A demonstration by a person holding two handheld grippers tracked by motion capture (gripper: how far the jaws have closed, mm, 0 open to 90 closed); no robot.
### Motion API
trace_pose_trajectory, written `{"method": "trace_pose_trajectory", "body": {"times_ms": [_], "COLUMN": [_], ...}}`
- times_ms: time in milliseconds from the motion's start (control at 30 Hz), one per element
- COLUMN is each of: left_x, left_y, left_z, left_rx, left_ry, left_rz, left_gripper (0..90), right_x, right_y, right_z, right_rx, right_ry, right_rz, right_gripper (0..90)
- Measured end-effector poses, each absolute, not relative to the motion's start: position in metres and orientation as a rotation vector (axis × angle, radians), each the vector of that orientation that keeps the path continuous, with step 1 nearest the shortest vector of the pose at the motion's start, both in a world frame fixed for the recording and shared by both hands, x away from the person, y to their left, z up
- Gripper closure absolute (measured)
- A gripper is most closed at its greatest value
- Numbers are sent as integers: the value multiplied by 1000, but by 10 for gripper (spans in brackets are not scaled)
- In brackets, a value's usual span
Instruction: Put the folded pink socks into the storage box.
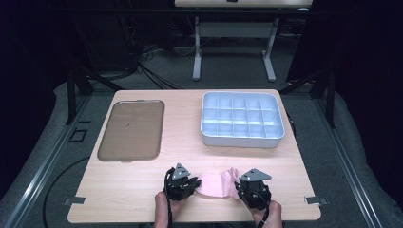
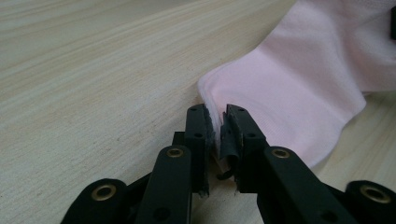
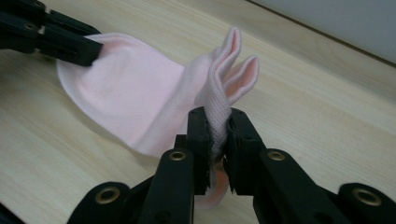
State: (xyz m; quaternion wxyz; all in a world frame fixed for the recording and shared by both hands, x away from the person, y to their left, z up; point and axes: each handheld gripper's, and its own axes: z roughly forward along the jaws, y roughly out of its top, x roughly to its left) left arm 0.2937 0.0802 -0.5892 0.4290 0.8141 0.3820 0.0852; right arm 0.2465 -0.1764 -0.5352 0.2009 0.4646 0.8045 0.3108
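Observation:
A pink sock (image 1: 217, 184) lies near the front edge of the wooden table (image 1: 185, 128), stretched between both grippers. My left gripper (image 1: 190, 184) is shut on the sock's rounded end (image 2: 280, 88), the thin edge pinched between its pads. At the other end, my right gripper (image 1: 241, 187) is shut on the ribbed cuff (image 3: 219, 116), which bunches up and folds above the jaws. In the right gripper view the left gripper's fingers (image 3: 60, 42) hold the far end of the sock (image 3: 130, 93).
A brown flat tray (image 1: 132, 129) lies at the back left of the table. At the back right stands a pale blue box (image 1: 242, 118) divided into several compartments. A table frame (image 1: 233, 45) stands on the floor beyond.

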Motion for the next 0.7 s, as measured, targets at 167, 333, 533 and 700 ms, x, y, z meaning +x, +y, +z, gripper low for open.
{"method": "trace_pose_trajectory", "body": {"times_ms": [167,333,533,700], "left_x": [293,293,293,293], "left_y": [80,80,80,80], "left_z": [-589,-589,-589,-589], "left_rx": [2034,2031,2029,2018], "left_ry": [955,963,971,993], "left_rz": [213,207,207,194], "left_gripper": [774,782,779,783], "right_x": [247,250,255,259], "right_y": [-167,-157,-145,-136], "right_z": [-528,-524,-525,-527], "right_rx": [1244,1232,1233,1233], "right_ry": [2278,2318,2361,2379], "right_rz": [882,914,910,927], "right_gripper": [812,812,811,811]}}
